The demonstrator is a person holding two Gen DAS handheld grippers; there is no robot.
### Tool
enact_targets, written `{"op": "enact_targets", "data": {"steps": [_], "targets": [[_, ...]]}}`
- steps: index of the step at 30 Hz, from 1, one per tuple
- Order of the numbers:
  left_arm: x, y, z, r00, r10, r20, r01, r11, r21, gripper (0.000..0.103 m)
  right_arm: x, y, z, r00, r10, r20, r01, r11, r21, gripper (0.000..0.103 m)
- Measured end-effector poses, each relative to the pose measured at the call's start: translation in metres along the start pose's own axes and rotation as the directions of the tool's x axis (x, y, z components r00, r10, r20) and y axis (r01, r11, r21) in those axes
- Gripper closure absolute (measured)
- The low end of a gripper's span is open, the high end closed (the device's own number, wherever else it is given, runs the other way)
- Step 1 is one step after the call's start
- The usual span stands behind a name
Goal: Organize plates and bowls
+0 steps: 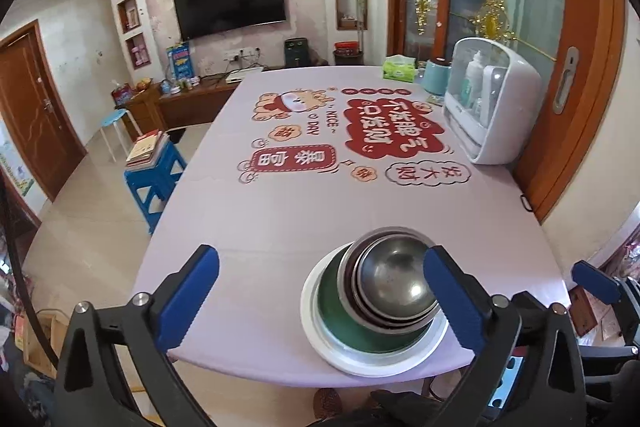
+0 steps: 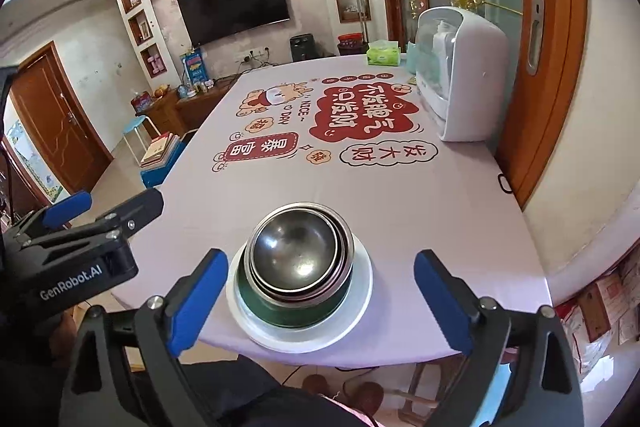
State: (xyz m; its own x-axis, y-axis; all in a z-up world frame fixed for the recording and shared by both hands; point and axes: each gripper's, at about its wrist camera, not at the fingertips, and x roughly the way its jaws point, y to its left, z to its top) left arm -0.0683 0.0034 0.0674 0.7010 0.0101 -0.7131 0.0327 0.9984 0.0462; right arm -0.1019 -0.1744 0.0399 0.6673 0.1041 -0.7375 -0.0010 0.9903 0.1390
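Observation:
A stack stands at the near edge of the table: nested steel bowls [image 1: 394, 281] [image 2: 300, 253] inside a green bowl [image 1: 340, 319] [image 2: 280, 311], on a white plate [image 1: 316, 331] [image 2: 362, 297]. My left gripper [image 1: 322, 297] is open and empty, held above the table edge; its right finger overlaps the bowls in view. My right gripper [image 2: 320, 297] is open and empty, its fingers [image 2: 200, 297] on either side of the stack in view, held back from it. The left gripper [image 2: 68, 223] also shows at the left of the right wrist view.
The table [image 1: 304, 203] [image 2: 400, 195] has a pale cloth with red printed patterns. A white cabinet-like appliance [image 1: 492, 99] [image 2: 460, 75], a teal jar [image 1: 436, 77] and a green tissue box [image 1: 399, 67] [image 2: 383, 53] stand at the far right. A blue stool [image 1: 154, 179] with books stands left of the table.

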Motion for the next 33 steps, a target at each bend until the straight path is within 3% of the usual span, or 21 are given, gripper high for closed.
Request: {"op": "enact_targets", "data": {"steps": [6,13,33], "targets": [[-0.009,0.001,-0.014,0.997,0.07,0.01,-0.07,0.998,0.003,0.001,-0.002,0.004,-0.009,1.0,-0.014,-0.017,0.013,1.0,-0.017,0.006],[-0.008,0.005,-0.025,0.998,0.067,-0.02,-0.068,0.997,-0.031,0.001,-0.002,0.003,-0.013,1.0,-0.018,-0.022,0.018,0.999,-0.028,0.006],[0.013,-0.011,-0.02,0.998,0.043,-0.054,-0.044,0.999,-0.018,0.001,0.006,-0.012,-0.008,0.998,-0.044,-0.036,0.043,0.999,-0.015,0.005]]}}
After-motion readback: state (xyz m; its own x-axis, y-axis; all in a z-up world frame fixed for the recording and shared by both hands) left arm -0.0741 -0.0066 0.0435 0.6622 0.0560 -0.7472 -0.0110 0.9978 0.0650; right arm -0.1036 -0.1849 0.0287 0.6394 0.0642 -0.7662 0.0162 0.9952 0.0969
